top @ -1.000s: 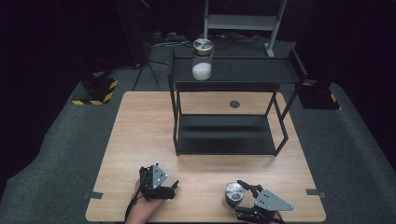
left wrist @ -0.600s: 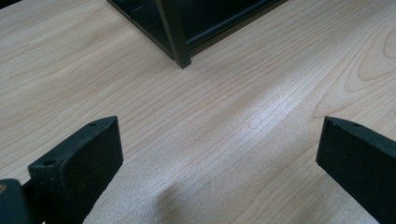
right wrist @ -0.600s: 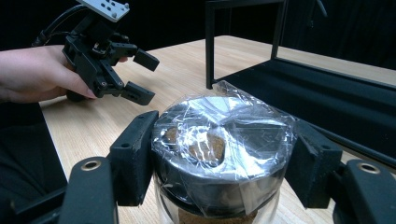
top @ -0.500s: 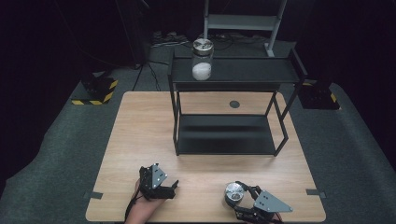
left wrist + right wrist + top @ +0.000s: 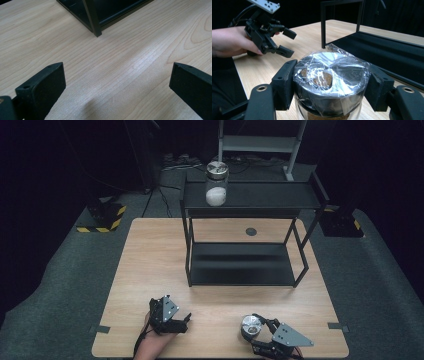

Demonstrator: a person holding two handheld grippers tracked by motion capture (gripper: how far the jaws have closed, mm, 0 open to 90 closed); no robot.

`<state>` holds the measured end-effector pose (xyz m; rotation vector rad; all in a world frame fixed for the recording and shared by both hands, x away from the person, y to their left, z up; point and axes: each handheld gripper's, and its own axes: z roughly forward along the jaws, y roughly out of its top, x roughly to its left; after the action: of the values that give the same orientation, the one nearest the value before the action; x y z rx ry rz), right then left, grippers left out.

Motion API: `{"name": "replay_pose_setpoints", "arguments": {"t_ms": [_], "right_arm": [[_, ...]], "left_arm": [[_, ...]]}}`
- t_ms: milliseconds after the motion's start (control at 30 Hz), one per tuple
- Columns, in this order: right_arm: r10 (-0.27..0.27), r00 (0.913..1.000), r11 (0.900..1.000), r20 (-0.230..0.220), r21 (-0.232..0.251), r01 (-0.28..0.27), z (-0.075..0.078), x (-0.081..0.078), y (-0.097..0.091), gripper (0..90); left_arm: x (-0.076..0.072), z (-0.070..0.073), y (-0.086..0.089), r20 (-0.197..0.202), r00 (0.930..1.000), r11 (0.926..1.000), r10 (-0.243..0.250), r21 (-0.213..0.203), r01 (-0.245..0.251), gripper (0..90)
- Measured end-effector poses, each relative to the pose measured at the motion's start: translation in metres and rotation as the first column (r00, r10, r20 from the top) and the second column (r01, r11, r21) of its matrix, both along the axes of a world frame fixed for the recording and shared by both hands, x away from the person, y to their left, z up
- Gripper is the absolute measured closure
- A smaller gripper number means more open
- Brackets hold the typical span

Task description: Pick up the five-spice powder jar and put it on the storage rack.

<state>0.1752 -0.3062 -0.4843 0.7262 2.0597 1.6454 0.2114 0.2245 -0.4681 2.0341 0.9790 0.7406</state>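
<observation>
1. High view: my right gripper [image 5: 257, 332] sits at the table's [image 5: 150, 265] near edge, about 5 o'clock from the table's middle. Its jaws have just been closing, and they now pinch the jar [image 5: 249, 325] between them. The jar stands upright on the wood, its foil-bright lid facing up, just at 11 o'clock from the gripper's grey plate.
2. Same view: my left gripper [image 5: 184, 322] rests near the front edge at about 7 o'clock from the table's middle, held in my hand [image 5: 150, 347], jaws pointing toward 3 o'clock and spread with nothing between them. It is well apart from the jar.
3. Same view: a black two-level rack [image 5: 250, 200] stands at the far half of the table. On its top shelf, toward 11 o'clock, stands a second jar [image 5: 216, 182] with white contents.
4. Left gripper view: my two black pads [image 5: 41, 87] stand wide apart at 8 and 4 o'clock, bare wood between them. A leg of the rack [image 5: 92, 17] meets the table at 12 o'clock.
5. Right gripper view: both pads [image 5: 284, 85] press the jar's [image 5: 330, 82] wrapped lid from 9 and 3 o'clock; clear film is crumpled over the metal top, and brown contents show through the glass below. My left gripper [image 5: 286, 41] hangs at 10 o'clock, jaws parted, my hand [image 5: 232, 41] behind it. The rack [image 5: 387, 47] fills 1 to 3 o'clock.
</observation>
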Motion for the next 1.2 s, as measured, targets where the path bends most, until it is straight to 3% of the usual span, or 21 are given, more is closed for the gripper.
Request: {"name": "replay_pose_setpoints", "arguments": {"t_ms": [367,600,900,1200], "right_arm": [[-0.112,0.993,0.993,0.037,0.039,0.111,0.001,-0.007,-0.012,33.9],[-0.187,0.9809,0.9811,0.052,0.058,0.184,0.001,-0.011,-0.021,33.9],[-0.237,0.9698,0.9701,0.058,0.069,0.233,0.002,-0.011,-0.028,33.9],[-0.296,0.9534,0.9535,0.06,0.079,0.291,0.006,-0.007,-0.034,33.9]], "left_arm": [[0.0,0.0,0.0,0.001,1.0,1.0,-0.002,0.0,0.002,0.9],[0.0,0.0,0.001,0.001,1.0,1.0,-0.003,-0.002,0.003,0.9],[0.001,0.0,0.001,0.0,1.0,1.0,-0.005,-0.004,0.005,0.9],[0.0,0.0,0.001,0.003,1.0,1.0,-0.006,-0.001,0.006,0.9]]}}
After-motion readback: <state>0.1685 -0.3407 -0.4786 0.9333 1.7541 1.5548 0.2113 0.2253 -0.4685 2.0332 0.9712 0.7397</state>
